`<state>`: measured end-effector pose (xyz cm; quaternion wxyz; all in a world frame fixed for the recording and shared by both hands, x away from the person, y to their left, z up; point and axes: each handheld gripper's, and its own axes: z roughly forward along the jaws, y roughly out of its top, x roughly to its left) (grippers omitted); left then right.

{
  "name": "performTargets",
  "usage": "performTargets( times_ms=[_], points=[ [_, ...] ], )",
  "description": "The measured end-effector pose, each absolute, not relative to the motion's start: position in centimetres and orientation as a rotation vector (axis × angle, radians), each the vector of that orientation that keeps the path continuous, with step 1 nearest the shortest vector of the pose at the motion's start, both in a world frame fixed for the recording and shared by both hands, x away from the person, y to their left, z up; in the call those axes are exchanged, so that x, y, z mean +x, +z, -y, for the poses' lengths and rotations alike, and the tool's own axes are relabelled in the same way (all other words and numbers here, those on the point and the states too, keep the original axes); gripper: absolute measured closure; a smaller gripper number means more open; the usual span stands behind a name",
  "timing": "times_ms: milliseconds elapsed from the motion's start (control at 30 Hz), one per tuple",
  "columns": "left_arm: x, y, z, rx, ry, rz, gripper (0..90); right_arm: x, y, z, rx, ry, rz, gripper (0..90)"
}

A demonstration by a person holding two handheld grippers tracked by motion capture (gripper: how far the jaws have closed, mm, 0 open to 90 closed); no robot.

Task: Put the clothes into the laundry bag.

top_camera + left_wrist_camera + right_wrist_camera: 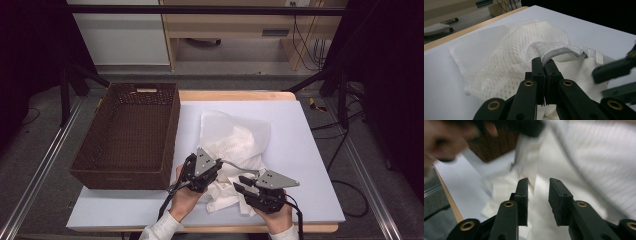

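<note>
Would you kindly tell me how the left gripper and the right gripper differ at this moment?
The left gripper is shut on the grey-edged hem of the white garment; the right gripper is open, holding nothing. The left sits nearer the wicker basket; the right points toward it. Both are black and hover over the garment.

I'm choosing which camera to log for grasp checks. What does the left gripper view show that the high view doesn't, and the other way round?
Left gripper view alone: the left gripper with its jaws closed on the grey-banded edge of the white mesh bag, and the netting's weave.

High view alone: the brown wicker basket left of the bag, both hands, and the floor and furniture past the table.

Both: the bag on the white tabletop, the wooden table edge, and the right gripper with its jaws apart, close beside the left.
</note>
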<state>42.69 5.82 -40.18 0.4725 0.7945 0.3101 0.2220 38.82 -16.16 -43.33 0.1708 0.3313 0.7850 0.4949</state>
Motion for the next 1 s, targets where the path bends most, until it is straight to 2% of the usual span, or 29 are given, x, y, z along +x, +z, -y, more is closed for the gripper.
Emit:
performTargets(
  times_ms=[133, 267, 567, 867, 1000],
  points=[
    [42.7, -40.1, -5.8, 1.930, 0.514, -0.766, 87.7, 40.3, -46.3, 15.3, 0.985, 1.319, -2.276, 79.7],
    [42.6, -39.9, -6.0, 1.913, 0.457, -0.776, 88.0, 42.0, -47.3, 14.5, 1.000, 1.256, -2.253, 88.8],
    [40.5, -38.1, -6.0, 1.916, 0.438, -0.701, 88.4, 44.4, -46.8, 12.9, 1.055, 1.217, -2.106, 90.0],
    [40.8, -39.2, -6.7, 1.932, 0.408, -0.719, 88.4, 46.4, -48.1, 13.7, 1.209, 1.186, -1.954, 90.0],
    [41.4, -40.2, -6.8, 1.950, 0.393, -0.733, 88.1, 46.0, -48.0, 13.6, 1.169, 1.198, -1.967, 89.0]
  ],
)
